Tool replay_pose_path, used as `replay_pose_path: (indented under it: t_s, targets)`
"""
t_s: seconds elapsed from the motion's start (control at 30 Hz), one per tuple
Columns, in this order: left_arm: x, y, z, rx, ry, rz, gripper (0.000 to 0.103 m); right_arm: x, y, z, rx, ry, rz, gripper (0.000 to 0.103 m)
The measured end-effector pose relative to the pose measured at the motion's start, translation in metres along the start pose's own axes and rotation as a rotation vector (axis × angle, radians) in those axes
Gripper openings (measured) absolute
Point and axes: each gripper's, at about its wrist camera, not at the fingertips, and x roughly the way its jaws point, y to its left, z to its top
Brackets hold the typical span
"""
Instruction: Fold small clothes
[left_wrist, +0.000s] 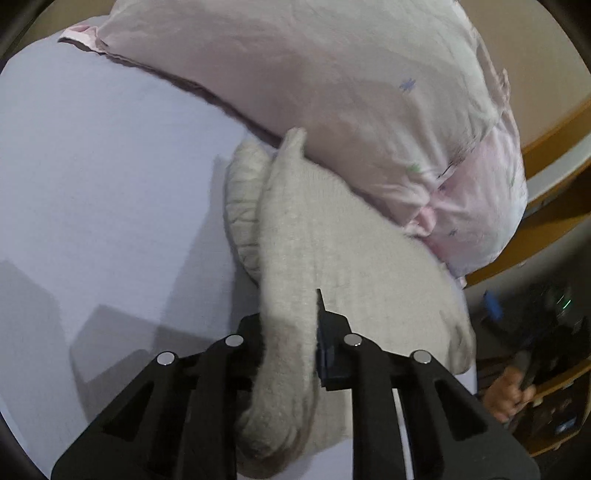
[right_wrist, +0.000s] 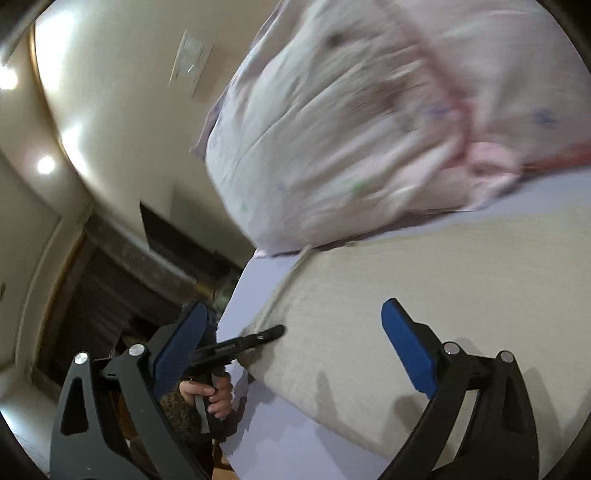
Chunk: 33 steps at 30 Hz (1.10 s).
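Beige knit garment pinched in left gripper; right gripper agape, seen only rightward

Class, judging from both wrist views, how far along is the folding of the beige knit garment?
Done: little that shows. The beige knit garment lies rumpled on the lilac sheet, against the pink pillow.
In hand: the left claw pinches a raised fold.
Left: the right claw hangs open, so folding and flattening remain.
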Motion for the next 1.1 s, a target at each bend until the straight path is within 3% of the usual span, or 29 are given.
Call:
replay_pose_path:
  t_s: [0.07,0.17,0.33,0.43,0.5,0.57,0.6,0.63,0.67,0.73,0.8,0.83,0.93,1.03,1.1]
  targets:
    - [-0.012,-0.023,0.003,-0.015,-0.037,-0.080,0.017,-0.035,-0.019,-0.005,0.013,-0.061,-0.026,0.095]
    - [-0.015,-0.086,0.005,0.075,-0.066,-0.148,0.017,-0.090,-0.036,-0.009,0.026,-0.167,-0.075,0.096]
    - [0.046,-0.214,-0.015,0.214,-0.008,-0.310,0.017,-0.141,-0.065,-0.023,0.075,-0.295,-0.135,0.097]
    - [0.136,-0.292,-0.053,0.345,0.099,-0.239,0.020,-0.145,-0.078,-0.025,0.108,-0.308,-0.174,0.097]
    - [0.173,-0.314,-0.070,0.382,0.202,-0.260,0.020,-0.145,-0.085,-0.024,0.124,-0.294,-0.211,0.097]
    - [0.181,-0.319,-0.081,0.333,0.283,-0.355,0.020,-0.137,-0.090,-0.022,0.147,-0.258,-0.236,0.097]
    - [0.170,-0.319,-0.081,0.346,0.267,-0.398,0.021,-0.136,-0.093,-0.021,0.150,-0.236,-0.246,0.098]
    - [0.157,-0.318,-0.081,0.365,0.232,-0.402,0.031,-0.134,-0.098,-0.019,0.149,-0.208,-0.264,0.099]
    - [0.134,-0.312,-0.076,0.395,0.152,-0.382,0.051,-0.130,-0.102,-0.017,0.151,-0.185,-0.284,0.100]
    - [0.102,-0.296,-0.070,0.426,0.032,-0.316,0.078,-0.117,-0.109,-0.013,0.175,-0.130,-0.298,0.101]
    - [0.081,-0.276,-0.061,0.454,-0.060,-0.174,0.082,-0.101,-0.115,-0.010,0.195,-0.062,-0.312,0.101]
    - [0.077,-0.262,-0.057,0.458,-0.072,-0.081,0.085,-0.089,-0.118,-0.007,0.195,-0.026,-0.341,0.101]
    - [0.080,-0.223,-0.055,0.431,-0.043,0.080,0.086,-0.061,-0.127,-0.002,0.202,0.056,-0.418,0.101]
    - [0.097,-0.205,-0.057,0.400,0.014,0.155,0.088,-0.042,-0.133,0.000,0.227,0.107,-0.419,0.101]
    - [0.104,-0.195,-0.057,0.380,0.042,0.149,0.091,-0.032,-0.135,-0.003,0.233,0.139,-0.417,0.101]
